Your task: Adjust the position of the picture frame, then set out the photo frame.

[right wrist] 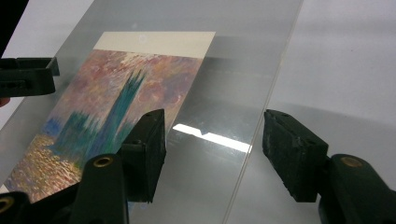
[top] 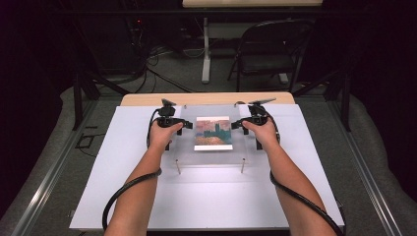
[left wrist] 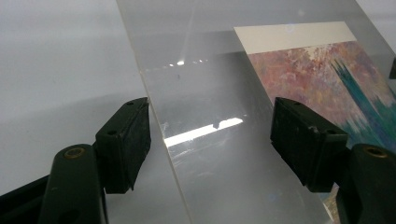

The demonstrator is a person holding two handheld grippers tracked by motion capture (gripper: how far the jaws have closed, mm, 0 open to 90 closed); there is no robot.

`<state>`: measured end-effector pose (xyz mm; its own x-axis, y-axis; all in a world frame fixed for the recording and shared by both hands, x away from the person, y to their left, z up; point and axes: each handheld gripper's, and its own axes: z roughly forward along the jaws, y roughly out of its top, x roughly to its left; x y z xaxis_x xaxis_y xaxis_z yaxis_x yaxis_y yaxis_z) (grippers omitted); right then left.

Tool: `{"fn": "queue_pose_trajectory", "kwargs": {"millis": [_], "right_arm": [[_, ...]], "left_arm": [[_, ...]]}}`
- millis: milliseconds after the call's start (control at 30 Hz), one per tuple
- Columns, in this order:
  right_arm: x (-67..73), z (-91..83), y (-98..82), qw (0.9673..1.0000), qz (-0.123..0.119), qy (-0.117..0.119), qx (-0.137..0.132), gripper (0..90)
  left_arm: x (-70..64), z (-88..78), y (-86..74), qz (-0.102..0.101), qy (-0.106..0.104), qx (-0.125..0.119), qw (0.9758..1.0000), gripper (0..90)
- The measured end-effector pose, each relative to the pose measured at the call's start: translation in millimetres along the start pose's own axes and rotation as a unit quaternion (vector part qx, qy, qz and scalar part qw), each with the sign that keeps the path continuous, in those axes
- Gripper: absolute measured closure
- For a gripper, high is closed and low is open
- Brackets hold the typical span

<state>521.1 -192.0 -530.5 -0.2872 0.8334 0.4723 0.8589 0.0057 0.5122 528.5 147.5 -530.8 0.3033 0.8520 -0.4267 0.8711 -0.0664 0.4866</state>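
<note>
A clear acrylic sheet (top: 186, 147) rests on small metal standoffs (top: 178, 167) over the white board. A colourful painting print (top: 213, 132) with a white border appears to lie under it. My left gripper (top: 184, 125) is at the sheet's left edge and stands open. In the left gripper view that edge (left wrist: 159, 121) runs between the jaws of the left gripper (left wrist: 210, 140), with the print (left wrist: 322, 79) beyond. My right gripper (top: 236, 124) is open at the right edge. The right gripper (right wrist: 215, 149) straddles the sheet's edge (right wrist: 261, 121) there, close to the print (right wrist: 116, 98).
The white board (top: 123, 187) covers a wooden table whose far edge (top: 206, 98) shows behind it. A folding chair (top: 265, 54) and a table leg (top: 205, 54) stand on the floor beyond. Black cables trail from both grippers along the forearms.
</note>
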Motion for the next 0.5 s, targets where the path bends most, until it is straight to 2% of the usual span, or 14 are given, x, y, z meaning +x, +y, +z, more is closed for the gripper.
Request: {"fn": "queue_pose_trajectory", "kwargs": {"millis": [167,300,500], "right_arm": [[-0.1,3.8,-0.5,1.0,0.005,0.005,0.001,38.0],[0.6,5.3,-0.6,0.9999,0.01,0.006,0.0,37.5],[1.5,4.8,-0.3,1.0,0.003,0.002,0.0,37.5]], "left_arm": [[1.2,1.2,-0.3,-0.011,-0.012,0.003,0.9999,29.2],[1.3,2.1,-0.5,-0.012,-0.012,0.003,0.9999,28.8],[0.6,1.6,0.4,-0.018,-0.011,0.006,0.9998,29.8]]}}
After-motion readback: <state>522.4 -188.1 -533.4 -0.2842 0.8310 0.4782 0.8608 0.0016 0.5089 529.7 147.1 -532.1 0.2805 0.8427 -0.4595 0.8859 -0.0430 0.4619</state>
